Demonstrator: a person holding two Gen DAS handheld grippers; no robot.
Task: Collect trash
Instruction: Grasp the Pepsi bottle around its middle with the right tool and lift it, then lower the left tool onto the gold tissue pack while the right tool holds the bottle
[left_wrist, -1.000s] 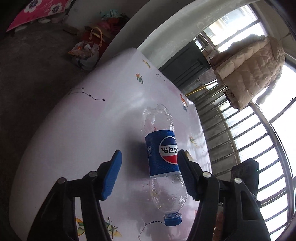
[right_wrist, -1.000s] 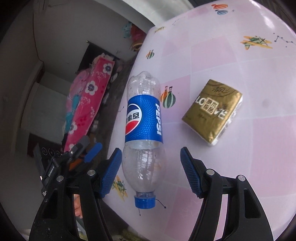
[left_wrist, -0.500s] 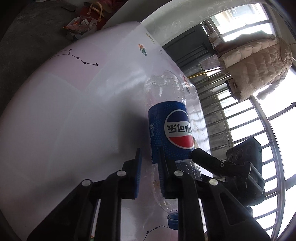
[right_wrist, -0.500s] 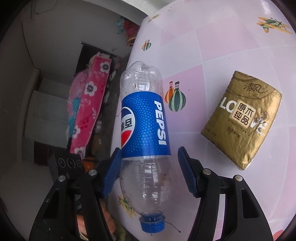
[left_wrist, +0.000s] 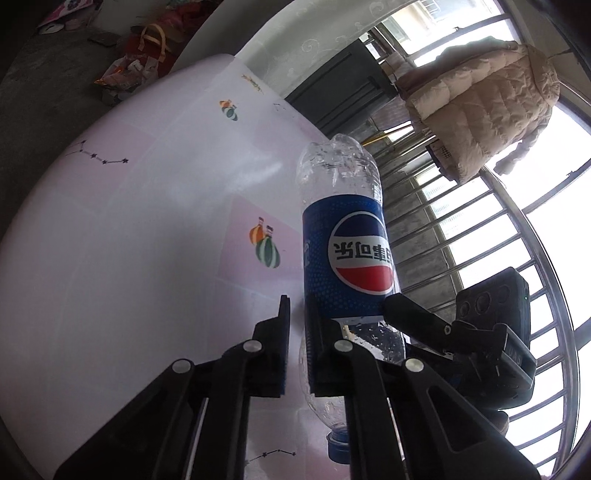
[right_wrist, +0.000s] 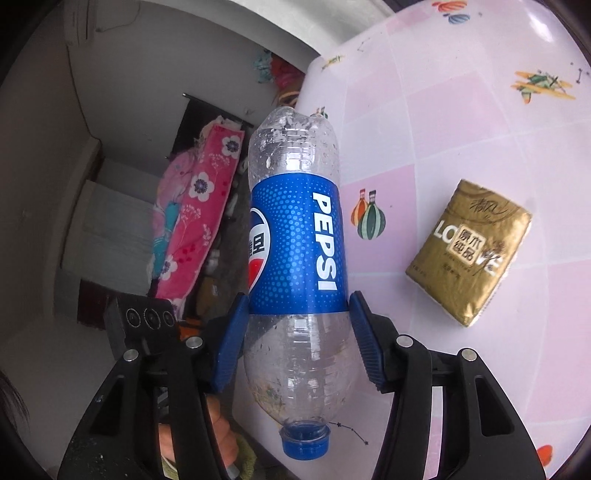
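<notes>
An empty Pepsi bottle (right_wrist: 295, 243) with a blue label and blue cap hangs cap-down above the pink table (right_wrist: 461, 122). My right gripper (right_wrist: 299, 299) is closing; its blue pads press on the bottle's two sides at the label's lower edge. In the left wrist view the bottle (left_wrist: 351, 258) stands just right of my left gripper (left_wrist: 297, 306). The left jaws are closing and stand almost together with nothing between them. A gold tissue pack (right_wrist: 469, 251) lies flat on the table to the right of the bottle.
A beige padded coat (left_wrist: 480, 110) hangs at the barred window beyond the table's far edge. Bags (left_wrist: 140, 62) sit on the dark floor at the left. A pink floral quilt (right_wrist: 195, 210) is behind the bottle. A hand (right_wrist: 218, 435) holds the left gripper's handle.
The right gripper's jaws closed onto the bottle and raised it off the table. The left gripper's jaws went from wide open around the bottle to nearly together beside it.
</notes>
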